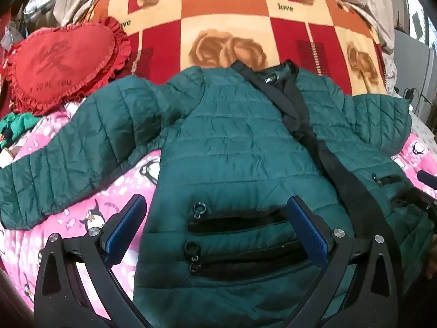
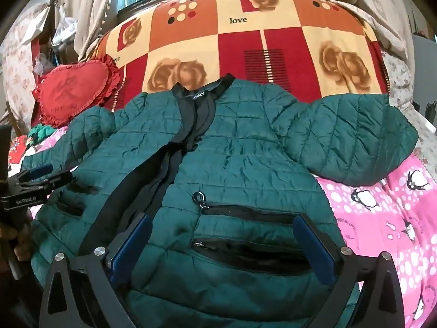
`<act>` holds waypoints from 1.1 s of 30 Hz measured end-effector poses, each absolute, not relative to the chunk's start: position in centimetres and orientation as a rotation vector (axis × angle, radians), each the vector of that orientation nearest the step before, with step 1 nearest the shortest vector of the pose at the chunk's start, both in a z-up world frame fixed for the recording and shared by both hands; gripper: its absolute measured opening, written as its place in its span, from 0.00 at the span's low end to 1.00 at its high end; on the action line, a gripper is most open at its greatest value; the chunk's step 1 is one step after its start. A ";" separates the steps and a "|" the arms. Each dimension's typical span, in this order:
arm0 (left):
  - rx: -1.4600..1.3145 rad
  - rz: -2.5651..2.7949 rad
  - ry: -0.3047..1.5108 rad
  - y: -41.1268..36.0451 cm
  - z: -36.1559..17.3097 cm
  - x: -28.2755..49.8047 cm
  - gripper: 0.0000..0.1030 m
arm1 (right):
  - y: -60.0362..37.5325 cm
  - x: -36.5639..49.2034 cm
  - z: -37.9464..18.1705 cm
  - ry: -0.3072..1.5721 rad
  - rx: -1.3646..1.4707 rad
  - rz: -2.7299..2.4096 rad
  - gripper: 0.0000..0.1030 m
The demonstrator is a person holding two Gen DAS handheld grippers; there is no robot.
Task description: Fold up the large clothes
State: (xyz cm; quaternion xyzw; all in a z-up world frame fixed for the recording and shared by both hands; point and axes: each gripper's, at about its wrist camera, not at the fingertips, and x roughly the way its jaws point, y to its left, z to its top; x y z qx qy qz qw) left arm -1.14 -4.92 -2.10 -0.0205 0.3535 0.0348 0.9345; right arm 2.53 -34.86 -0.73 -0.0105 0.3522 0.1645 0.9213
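Note:
A dark green quilted jacket [image 1: 232,136] lies front up on the bed, spread flat, with a black placket down its middle. One sleeve [image 1: 54,158] stretches out to the left, and the other sleeve [image 2: 355,136] bends out to the right. My left gripper [image 1: 217,205] hovers open over the hem area with two black zip pockets [image 1: 237,221]; nothing is between its fingers. My right gripper [image 2: 222,222] is open above the other side's pockets [image 2: 251,213]. The right wrist view also shows the left gripper [image 2: 54,173] at the left edge, held by a hand [image 2: 19,235].
A red heart-shaped ruffled pillow [image 1: 60,65] rests at the back left, touching the left sleeve. A red, orange and cream rose blanket [image 1: 232,27] covers the far half of the bed. A pink penguin sheet [image 2: 382,218] lies under the jacket. Curtains and clutter stand at the back and left.

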 end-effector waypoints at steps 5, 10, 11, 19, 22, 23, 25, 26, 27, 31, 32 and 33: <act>-0.058 0.084 0.732 -4.6 -2.4 -1.0 1.00 | -34.8 2.6 -0.9 0.720 -0.023 0.344 0.99; -0.052 0.085 0.734 -4.7 -2.4 -0.9 1.00 | -35.3 3.4 -0.8 0.725 -0.017 0.342 0.99; -0.052 0.084 0.734 -4.7 -2.4 -0.8 1.00 | -35.2 3.5 -0.7 0.723 -0.021 0.343 0.99; -0.063 0.087 0.739 -4.4 -2.4 -0.7 1.00 | -34.6 2.7 -0.7 0.708 -0.055 0.333 0.99; -0.061 0.086 0.738 -4.4 -2.4 -0.7 1.00 | -34.5 2.6 -0.7 0.701 -0.056 0.333 0.99; -0.061 0.087 0.737 -4.4 -2.4 -0.7 1.00 | -34.5 2.7 -0.7 0.706 -0.052 0.336 0.99; -0.059 0.085 0.737 -4.3 -2.4 -0.7 1.00 | -34.6 2.7 -0.7 0.717 -0.061 0.335 0.99; -0.058 0.084 0.739 -4.3 -2.5 -0.7 1.00 | -34.6 2.7 -0.7 0.719 -0.058 0.336 0.99; -0.058 0.084 0.741 -4.3 -2.5 -0.7 1.00 | -34.6 2.8 -0.7 0.723 -0.051 0.336 0.99; -0.060 0.085 0.744 -4.3 -2.6 -0.7 1.00 | -34.6 2.7 -0.6 0.725 -0.047 0.338 0.99; -0.062 0.086 0.745 -4.3 -2.6 -0.7 1.00 | -34.6 2.6 -0.6 0.725 -0.040 0.344 0.99; -0.063 0.085 0.745 -4.3 -2.7 -0.7 1.00 | -34.6 2.8 -0.6 0.738 -0.021 0.355 0.99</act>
